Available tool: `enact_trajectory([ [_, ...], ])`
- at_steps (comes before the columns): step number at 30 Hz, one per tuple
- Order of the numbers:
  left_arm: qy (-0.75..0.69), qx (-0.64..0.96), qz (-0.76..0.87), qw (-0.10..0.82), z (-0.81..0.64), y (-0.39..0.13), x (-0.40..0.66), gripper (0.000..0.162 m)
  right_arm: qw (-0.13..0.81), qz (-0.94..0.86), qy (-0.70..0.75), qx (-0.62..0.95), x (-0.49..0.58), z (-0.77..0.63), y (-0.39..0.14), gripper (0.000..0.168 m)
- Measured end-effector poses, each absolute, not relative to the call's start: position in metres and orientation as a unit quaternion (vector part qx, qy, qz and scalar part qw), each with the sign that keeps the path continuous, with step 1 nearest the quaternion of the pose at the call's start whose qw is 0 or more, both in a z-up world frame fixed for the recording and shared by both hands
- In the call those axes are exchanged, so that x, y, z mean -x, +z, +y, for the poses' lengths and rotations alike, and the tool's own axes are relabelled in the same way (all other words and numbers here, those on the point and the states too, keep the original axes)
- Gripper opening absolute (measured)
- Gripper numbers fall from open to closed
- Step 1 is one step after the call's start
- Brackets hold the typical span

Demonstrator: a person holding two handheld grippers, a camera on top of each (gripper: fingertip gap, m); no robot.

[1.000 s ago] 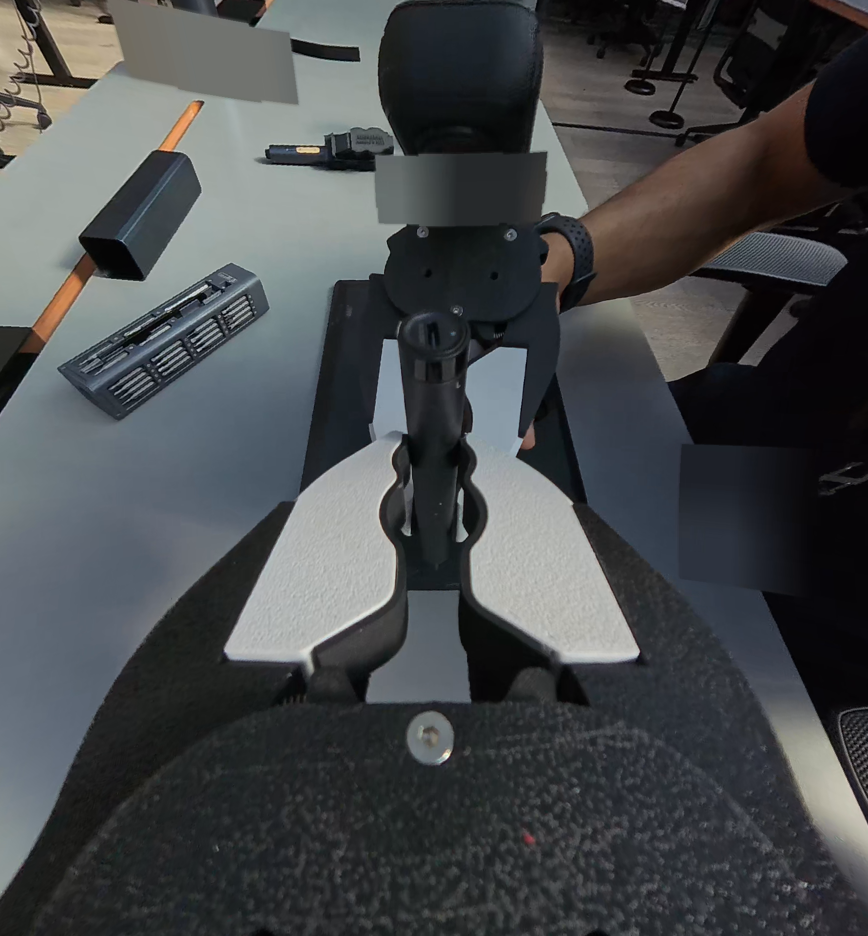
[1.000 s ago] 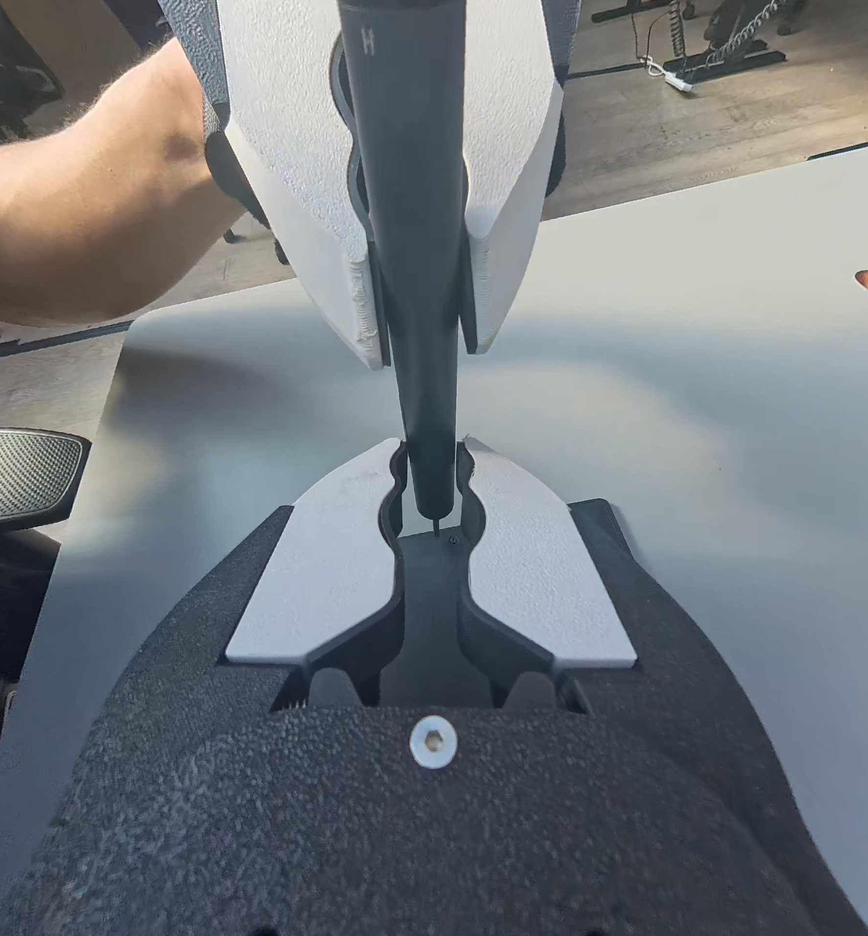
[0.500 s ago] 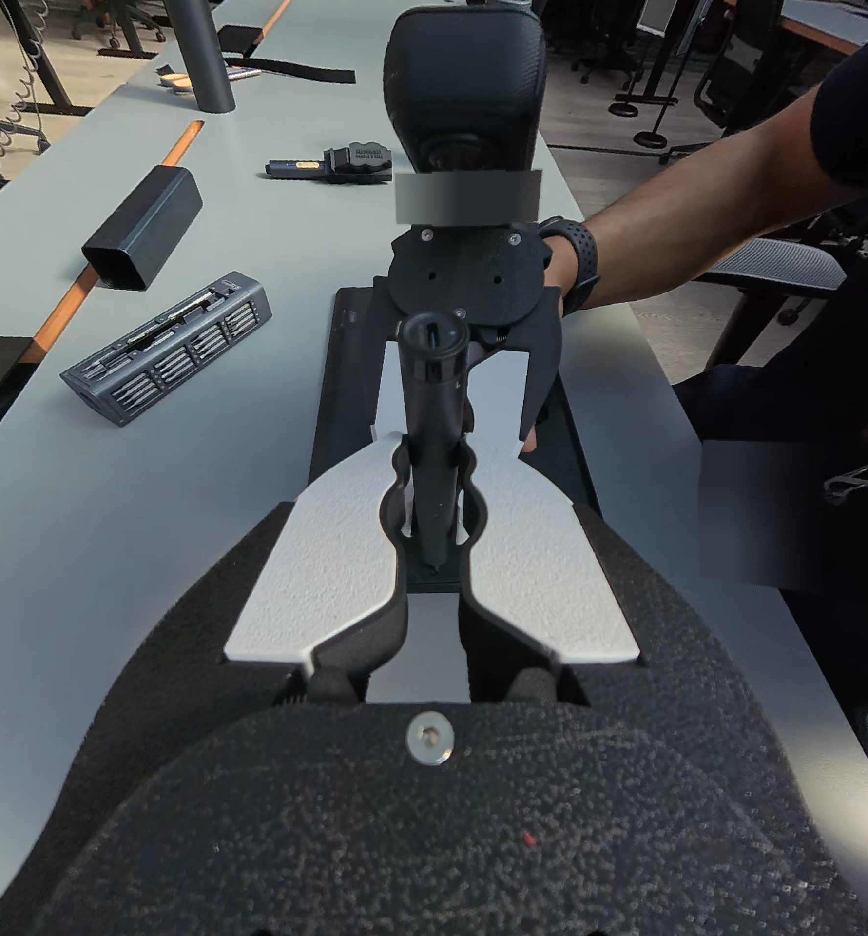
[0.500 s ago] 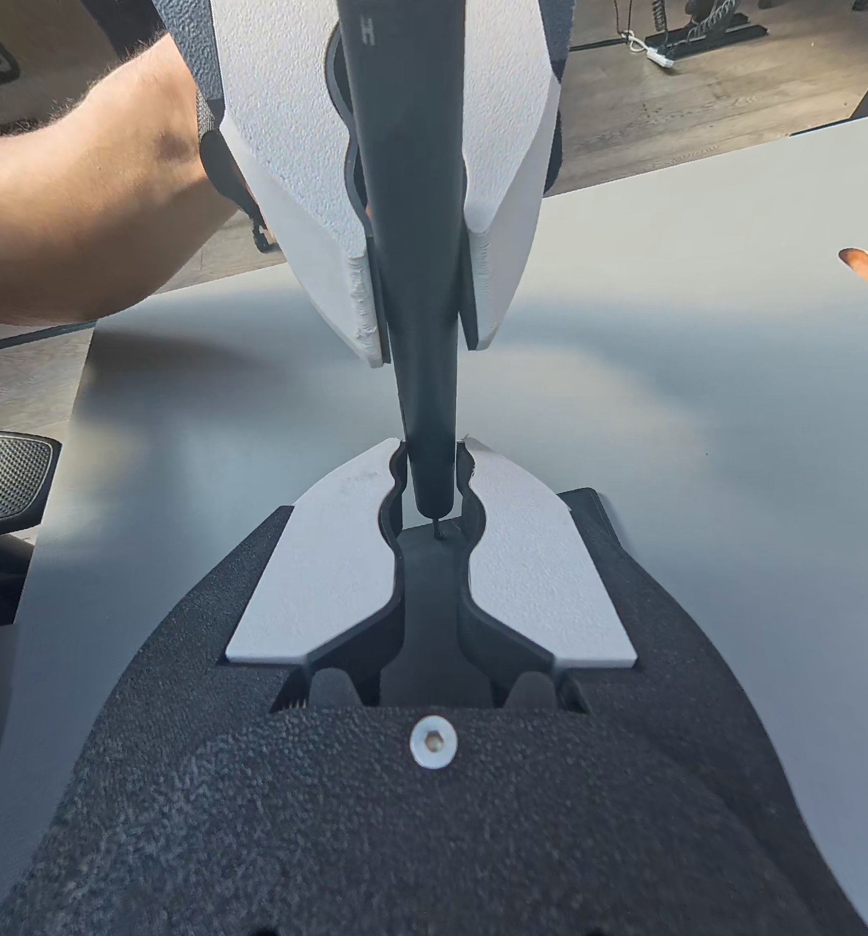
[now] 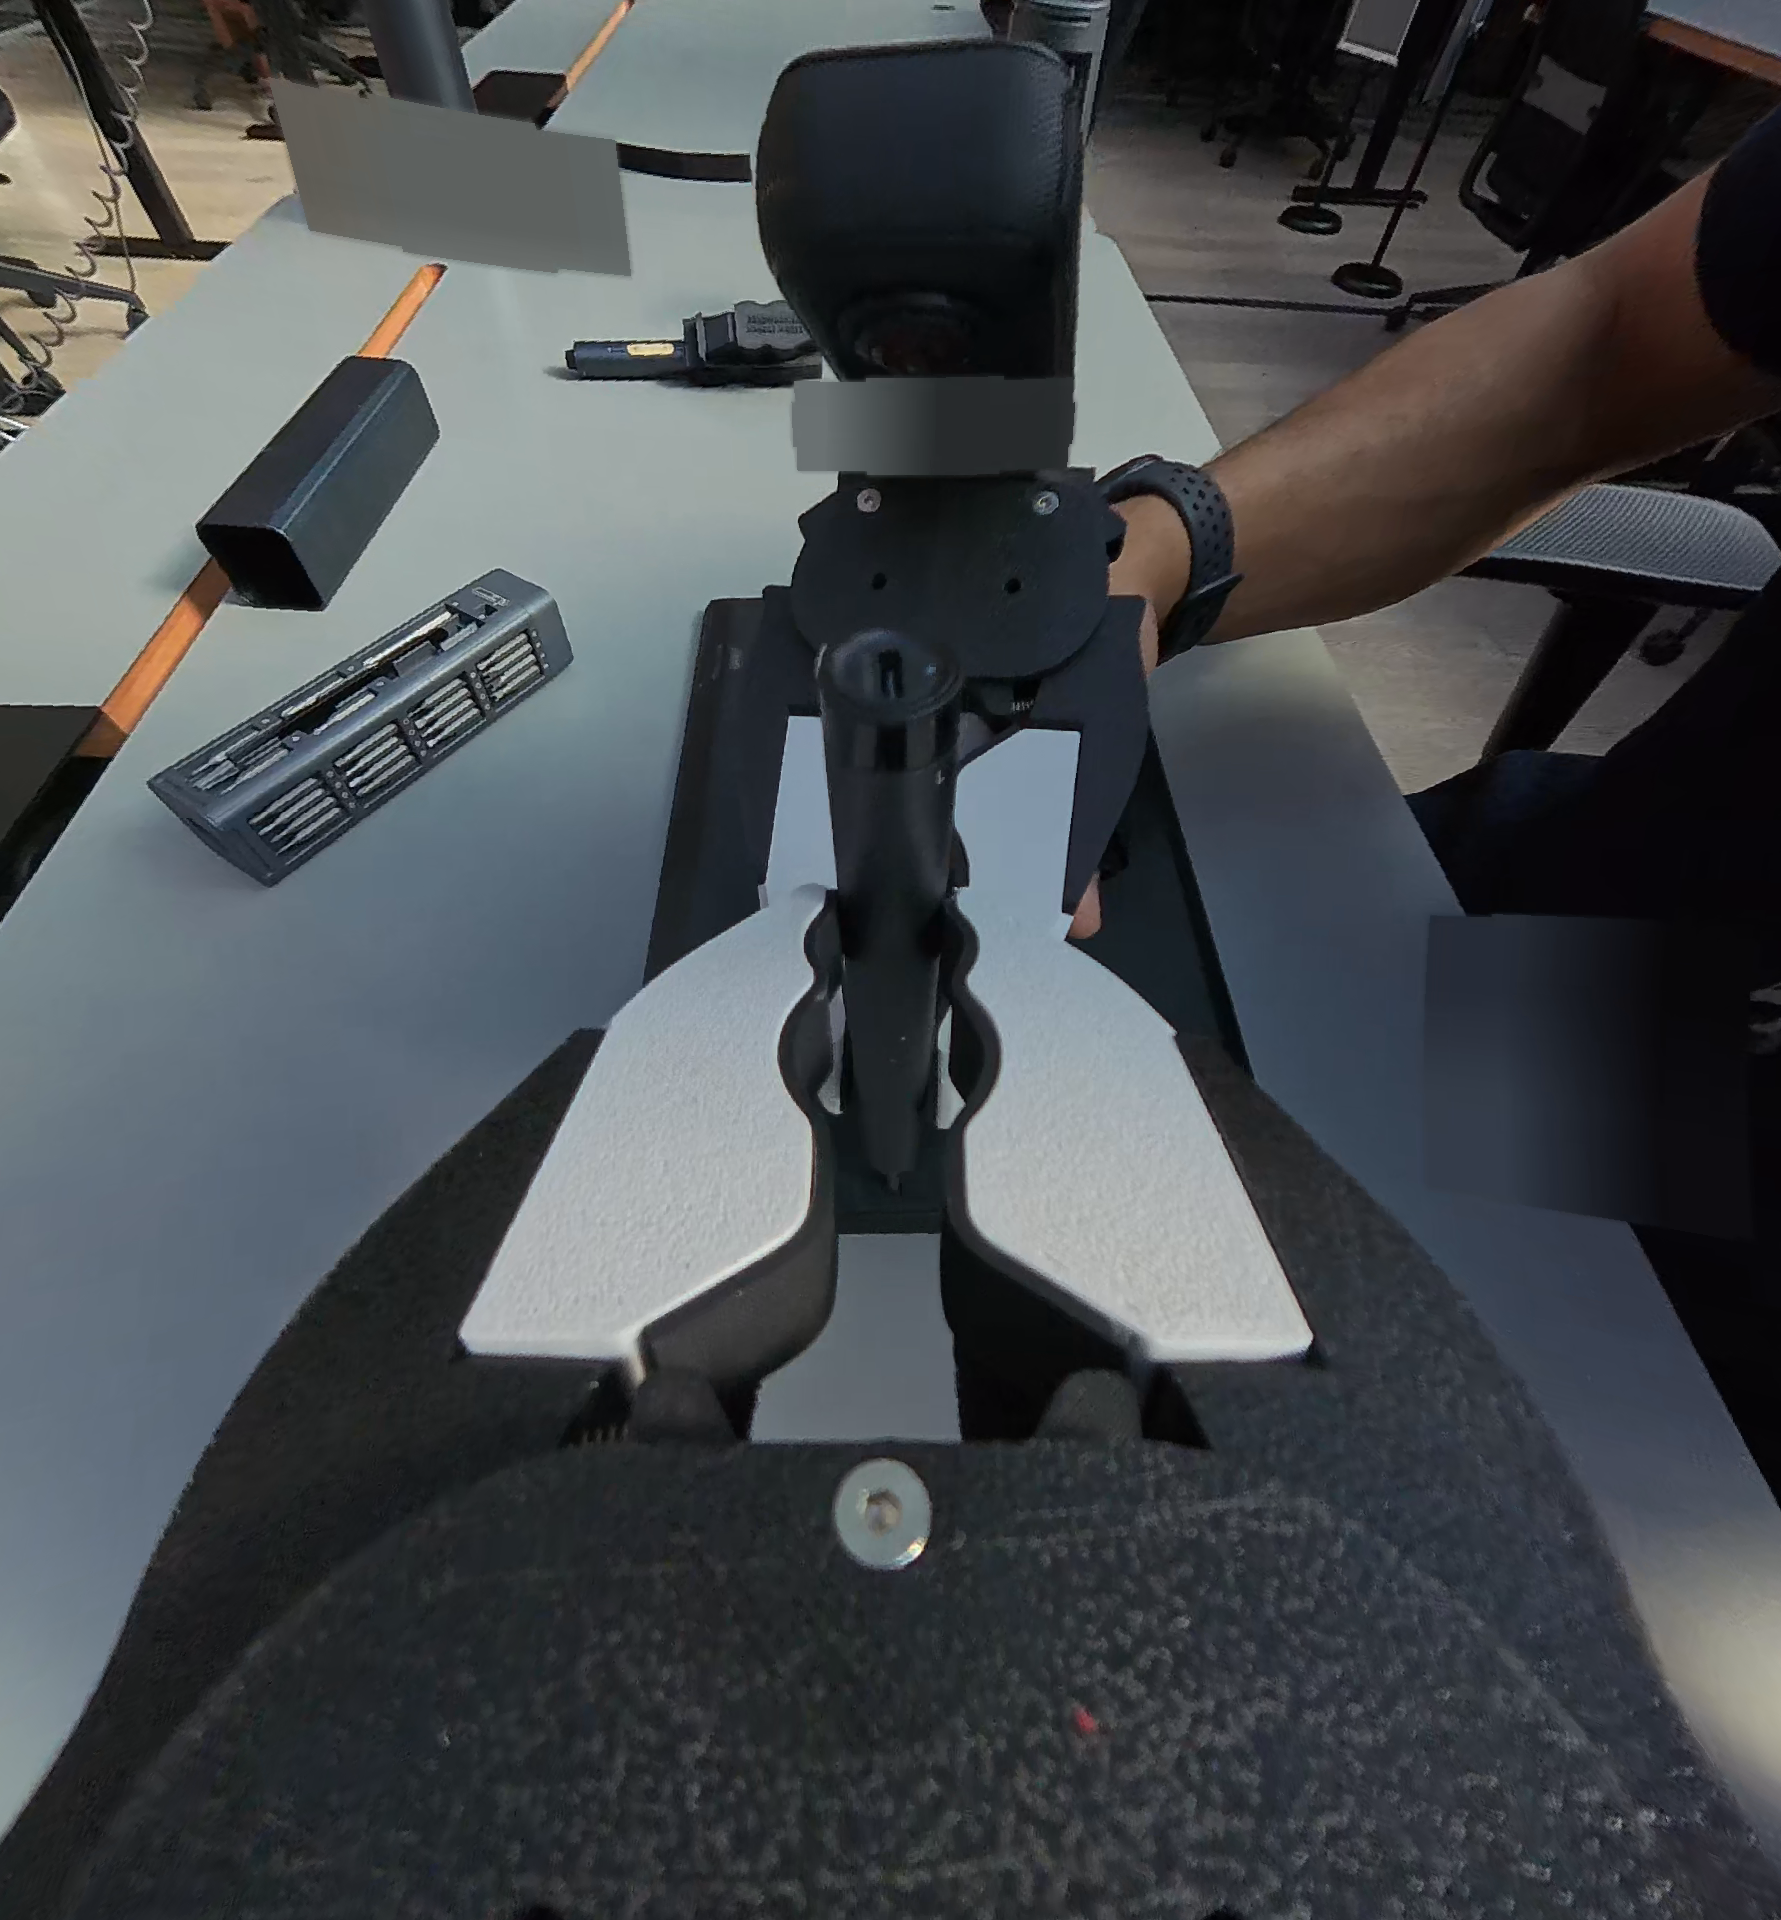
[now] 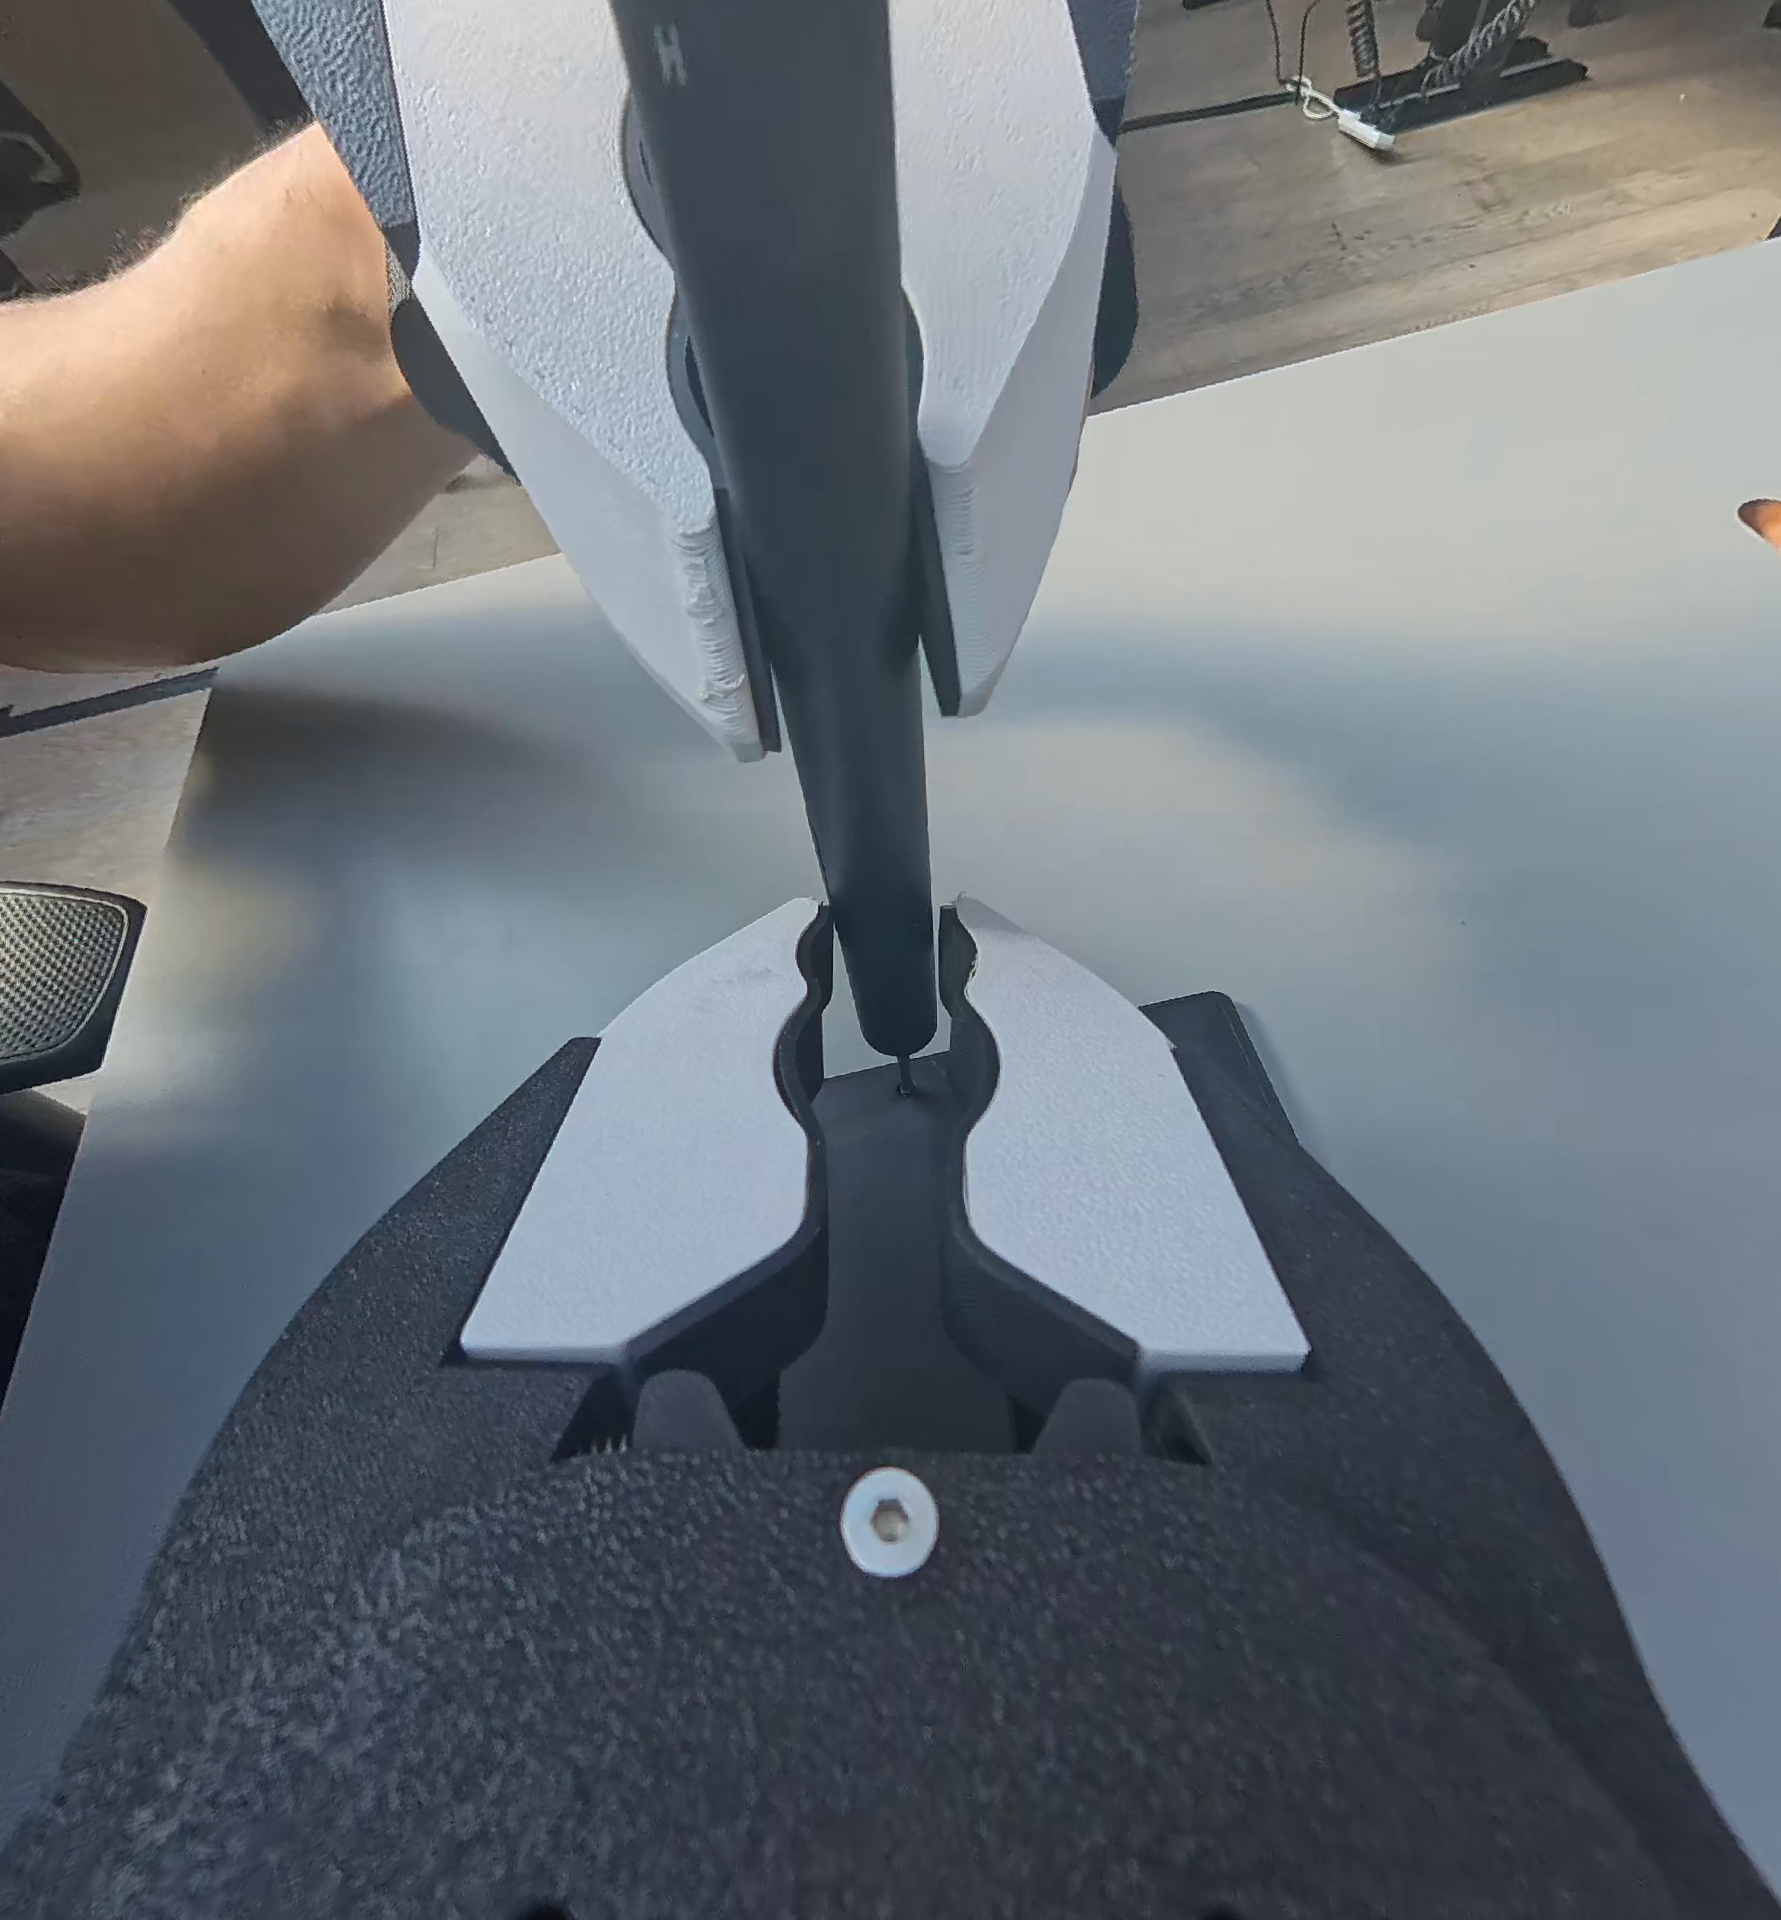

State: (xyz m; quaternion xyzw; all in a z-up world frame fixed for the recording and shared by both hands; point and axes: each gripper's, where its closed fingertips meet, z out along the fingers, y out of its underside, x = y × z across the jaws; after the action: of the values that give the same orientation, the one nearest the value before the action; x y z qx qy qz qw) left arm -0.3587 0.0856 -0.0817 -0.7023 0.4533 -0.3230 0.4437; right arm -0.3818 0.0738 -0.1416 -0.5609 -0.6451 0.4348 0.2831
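Observation:
My left gripper point(image 5: 886, 914) is shut on a black powered screwdriver point(image 5: 891, 831), held steeply with its thin bit pointing down. The bit tip rests on a small black part point(image 6: 886, 1164), which is clamped between my right gripper's point(image 6: 886, 914) fingers. In the right wrist view the left gripper point(image 6: 844, 717) comes down from above, with the screwdriver point(image 6: 824, 416) between its white fingers. The part point(image 5: 886, 1205) shows just below the bit in the left wrist view. A flat black slab point(image 5: 720, 779) lies on the grey table under both grippers.
A grey bit-set case point(image 5: 366, 727), a black rectangular sleeve point(image 5: 320, 488) and a black hand tool point(image 5: 699, 348) lie on the table to the left and behind. A forearm with a black wristband point(image 5: 1187, 551) reaches in from the right. Mesh chairs point(image 6: 13, 987) stand off the table edge. One gripper's finger ends stand about 6 cm off the other's. My right gripper's tips are some 25 cm from the grey bit-set case point(image 5: 366, 727).
Both grippers keep their hold and the bit stays on the part. The views have only shifted slightly.

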Motion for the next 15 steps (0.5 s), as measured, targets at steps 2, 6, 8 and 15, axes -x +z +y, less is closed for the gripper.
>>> enact_trajectory([
  [2,-0.314,0.701,0.455,0.452,0.0824,-0.0815,0.3559,0.018,0.286,-0.653,0.435,0.550,0.3796,0.0709,-0.1416,0.018],
  [6,-0.282,0.726,0.423,0.463,0.0814,-0.0817,0.3586,0.017,0.307,-0.681,0.412,0.522,0.3785,0.0708,-0.1427,0.017],
  [8,-0.270,0.742,0.402,0.464,0.0809,-0.0820,0.3604,0.017,0.304,-0.694,0.411,0.507,0.3791,0.0701,-0.1429,0.017],
  [15,-0.227,0.780,0.361,0.459,0.0807,-0.0829,0.3629,0.017,0.291,-0.723,0.421,0.464,0.3792,0.0681,-0.1429,0.017],
])
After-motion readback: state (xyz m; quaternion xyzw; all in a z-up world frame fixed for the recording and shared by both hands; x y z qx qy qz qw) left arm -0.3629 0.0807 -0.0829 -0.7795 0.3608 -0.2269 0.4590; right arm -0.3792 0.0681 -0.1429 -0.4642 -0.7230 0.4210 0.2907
